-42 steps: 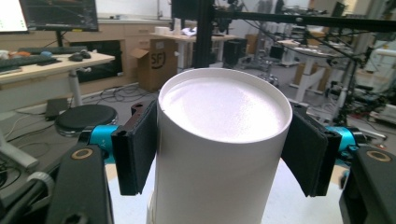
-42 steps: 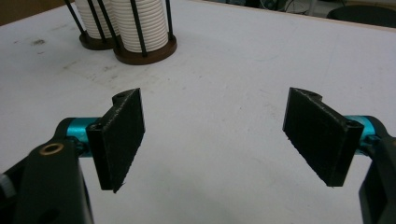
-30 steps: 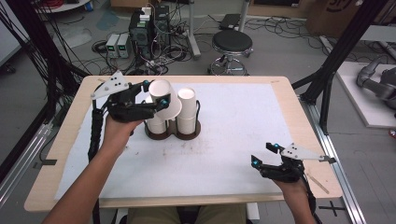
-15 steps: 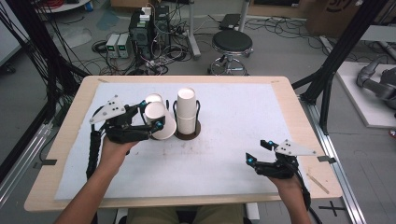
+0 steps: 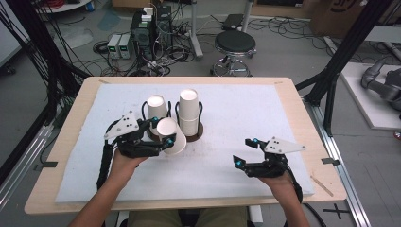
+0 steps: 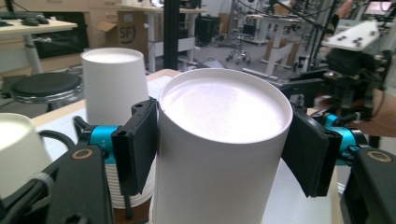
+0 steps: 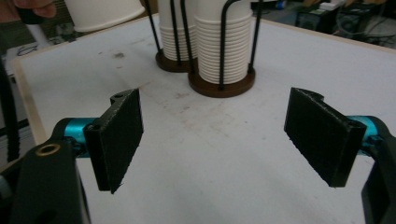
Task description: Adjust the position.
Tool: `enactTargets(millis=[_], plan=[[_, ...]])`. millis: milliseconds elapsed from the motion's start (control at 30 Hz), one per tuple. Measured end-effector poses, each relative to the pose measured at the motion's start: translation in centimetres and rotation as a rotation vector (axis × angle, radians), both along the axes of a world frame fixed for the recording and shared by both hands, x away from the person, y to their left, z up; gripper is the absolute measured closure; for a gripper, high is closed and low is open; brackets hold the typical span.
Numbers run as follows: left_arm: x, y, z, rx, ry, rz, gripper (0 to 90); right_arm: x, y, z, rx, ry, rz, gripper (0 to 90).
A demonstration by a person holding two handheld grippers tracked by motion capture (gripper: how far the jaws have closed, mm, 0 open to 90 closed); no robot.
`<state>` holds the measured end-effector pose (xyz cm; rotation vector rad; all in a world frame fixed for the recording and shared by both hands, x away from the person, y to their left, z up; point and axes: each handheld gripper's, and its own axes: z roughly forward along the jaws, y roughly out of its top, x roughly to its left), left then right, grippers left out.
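A single white paper cup [image 6: 219,140] is held bottom-end toward the camera, and my left gripper [image 5: 161,133] is shut on its sides with both black pads [image 6: 137,144] pressing the wall. It hangs low over the white mat, just in front of two stacks of white cups, the left stack [image 5: 156,109] and the right stack [image 5: 188,112], each standing in a brown-based wire holder. My right gripper [image 5: 242,152] rests near the front right of the mat, jaws wide apart with nothing between them [image 7: 219,140]. In the right gripper view the stacks [image 7: 224,42] stand ahead.
The white mat [image 5: 246,109] covers a wooden table [image 5: 288,87]. Open mat lies between the two grippers and to the right of the stacks. A black stool [image 5: 235,45] and cables sit on the floor beyond the far edge.
My left gripper has come down and toward the near edge with the cup in it, away from the top of the stacks. My right gripper has slid left over the mat, still open.
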<state>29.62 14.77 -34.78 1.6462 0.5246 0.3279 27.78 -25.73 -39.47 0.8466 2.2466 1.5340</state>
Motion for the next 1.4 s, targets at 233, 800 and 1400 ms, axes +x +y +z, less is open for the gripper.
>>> enactTargets(millis=[233,800,1400], plan=[[-0.1,-1.0,-1.1,0.019,0.007,-0.047,32.2,1.7,3.1,0.7,-0.01,-0.01,0.121,19.7],[-0.6,-4.2,-1.5,0.049,0.031,-0.151,32.3,2.0,7.9,0.3,-0.021,-0.016,0.32,19.7],[-0.8,-6.6,-1.0,0.023,0.061,-0.268,32.9,1.3,8.9,0.2,-0.001,-0.018,0.404,19.7]])
